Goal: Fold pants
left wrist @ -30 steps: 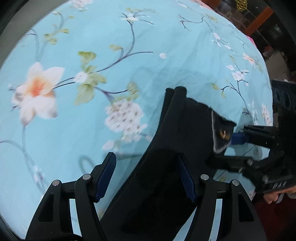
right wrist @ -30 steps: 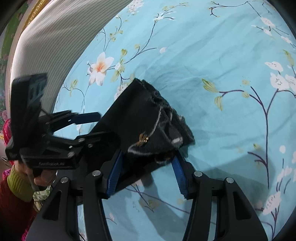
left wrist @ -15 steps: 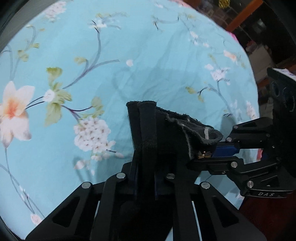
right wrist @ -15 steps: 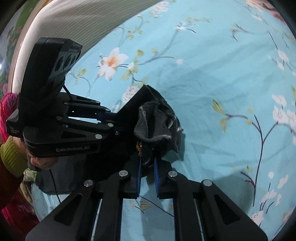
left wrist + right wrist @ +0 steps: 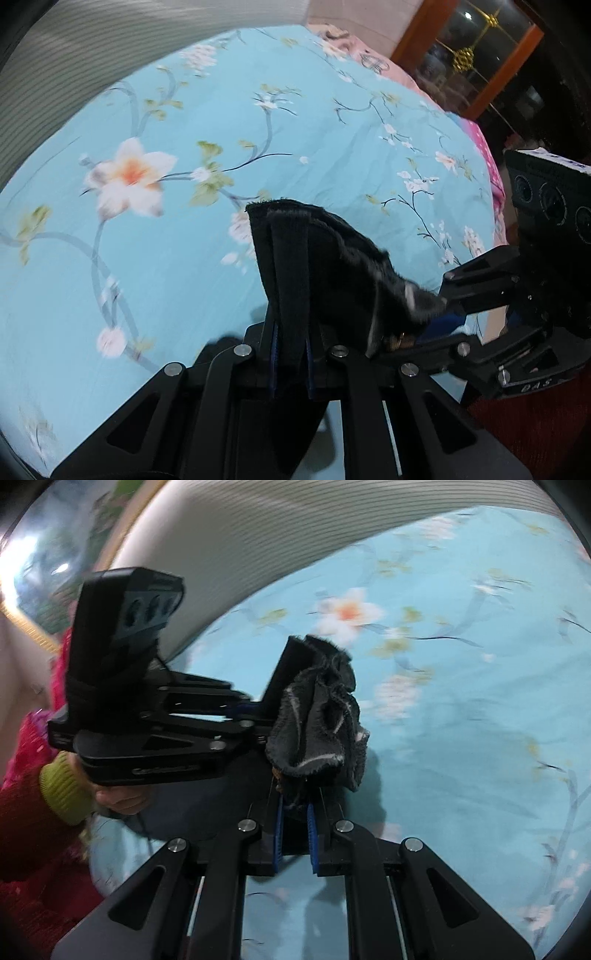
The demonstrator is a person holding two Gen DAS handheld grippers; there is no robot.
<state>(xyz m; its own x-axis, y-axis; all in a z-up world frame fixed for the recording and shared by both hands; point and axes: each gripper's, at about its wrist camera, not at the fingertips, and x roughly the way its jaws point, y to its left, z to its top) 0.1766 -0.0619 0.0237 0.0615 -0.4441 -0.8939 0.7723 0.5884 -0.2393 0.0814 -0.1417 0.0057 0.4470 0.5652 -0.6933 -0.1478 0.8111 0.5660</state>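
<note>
I've lifted the pants (image 5: pixel 317 266) off the bed (image 5: pixel 184 258) since a second ago; both my left gripper (image 5: pixel 290 354) and right gripper (image 5: pixel 295 823) have clamped their jaws on the waistband, mid-frame, ready to fold.

A bed takes up most of both views, covered by a light blue bedsheet (image 5: pixel 192 280) printed with white and orange blossoms, green leaves and thin dark branches; the cloth shows soft wrinkles. At the far left a padded headboard (image 5: pixel 74 70) of pale grey ribbed fabric curves along the bed's edge. Far right, pink bedding (image 5: pixel 373 61) lies at the sheet's border. Beyond it stands a wooden cabinet (image 5: pixel 476 55) with a reddish-brown frame, glass panes and gold ornaments, in a dim corner. In the right wrist view a framed picture (image 5: pixel 55 561) with a gilt edge hangs above the headboard, catching a bright glare.
</note>
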